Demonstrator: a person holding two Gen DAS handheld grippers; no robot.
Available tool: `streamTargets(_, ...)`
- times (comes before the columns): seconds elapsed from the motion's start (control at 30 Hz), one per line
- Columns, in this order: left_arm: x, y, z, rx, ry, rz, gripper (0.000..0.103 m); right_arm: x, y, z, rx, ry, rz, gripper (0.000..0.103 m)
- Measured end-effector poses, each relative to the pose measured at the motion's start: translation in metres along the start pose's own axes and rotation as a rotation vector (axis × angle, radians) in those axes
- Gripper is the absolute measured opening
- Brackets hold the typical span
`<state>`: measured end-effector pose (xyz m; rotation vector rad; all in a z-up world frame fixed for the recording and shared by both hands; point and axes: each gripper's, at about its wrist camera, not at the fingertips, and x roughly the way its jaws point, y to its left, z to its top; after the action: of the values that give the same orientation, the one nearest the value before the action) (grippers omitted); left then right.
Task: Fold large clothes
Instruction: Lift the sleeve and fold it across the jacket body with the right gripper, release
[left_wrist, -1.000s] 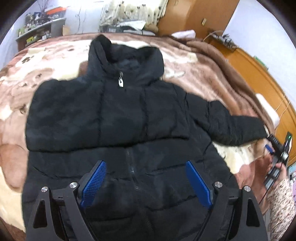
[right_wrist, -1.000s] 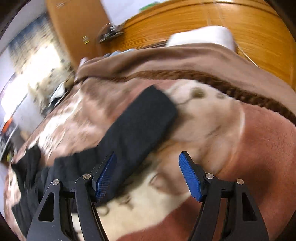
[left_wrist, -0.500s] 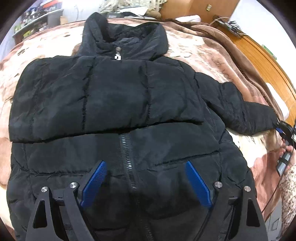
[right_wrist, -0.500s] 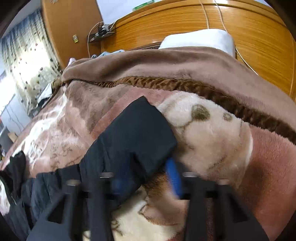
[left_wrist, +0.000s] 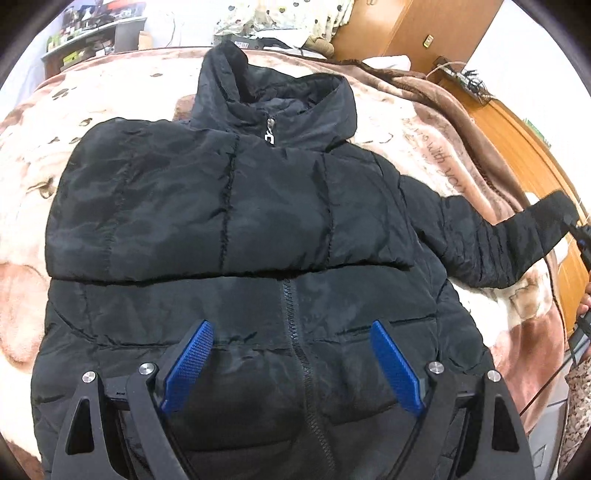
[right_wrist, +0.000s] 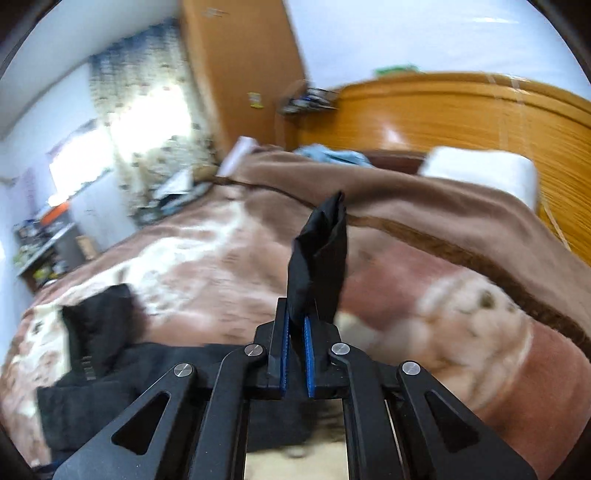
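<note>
A black puffer jacket (left_wrist: 229, 229) lies face up on the bed, zipped, its collar toward the far side. One sleeve is folded across the chest. My left gripper (left_wrist: 291, 332) hovers open over the jacket's lower front, blue pads on either side of the zipper. The other sleeve (left_wrist: 491, 240) stretches out to the right, its cuff lifted. In the right wrist view my right gripper (right_wrist: 295, 325) is shut on that sleeve cuff (right_wrist: 319, 258), which sticks up between the blue pads above the blanket. The jacket body (right_wrist: 110, 369) lies lower left there.
A brown and cream plush blanket (left_wrist: 436, 140) covers the bed. A wooden headboard (right_wrist: 461, 114) and a white pillow (right_wrist: 480, 173) lie on the right side. A shelf with clutter (left_wrist: 88, 33) stands beyond the bed. A person's patterned sleeve (left_wrist: 580, 391) shows at the right edge.
My right gripper closed on the sleeve cuff and lifted it off the blanket. The left gripper stayed open and shifted slightly over the jacket front.
</note>
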<state>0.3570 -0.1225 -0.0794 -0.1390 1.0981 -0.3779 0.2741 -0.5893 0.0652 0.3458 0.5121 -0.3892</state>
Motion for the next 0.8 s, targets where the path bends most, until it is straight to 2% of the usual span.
streamTargets(0.07, -0.005, 0.005, 0.001, -0.014, -0.008, -0.017, 0.087, -0.009, 0.029, 0.002, -0.034, -0.003, 0.076, 0.007)
streamTargets(0.17, -0.014, 0.016, 0.003, -0.040, -0.026, -0.056, 0.087, -0.014, 0.066, 0.001, -0.089, -0.003, 0.139, 0.007)
streamTargets(0.27, -0.025, 0.025, 0.003, -0.033, -0.050, -0.027, 0.087, -0.015, 0.103, -0.004, -0.124, 0.013, 0.220, 0.007)
streamTargets(0.43, -0.040, 0.052, 0.001, -0.087, -0.073, -0.042, 0.088, -0.014, 0.162, -0.020, -0.181, 0.053, 0.341, 0.007)
streamTargets(0.63, -0.057, 0.092, -0.003, -0.154, -0.097, -0.027, 0.088, -0.005, 0.238, -0.050, -0.250, 0.126, 0.493, 0.007)
streamTargets(0.8, -0.069, 0.124, -0.006, -0.217, -0.122, -0.010, 0.088, 0.006, 0.292, -0.086, -0.324, 0.195, 0.572, 0.007)
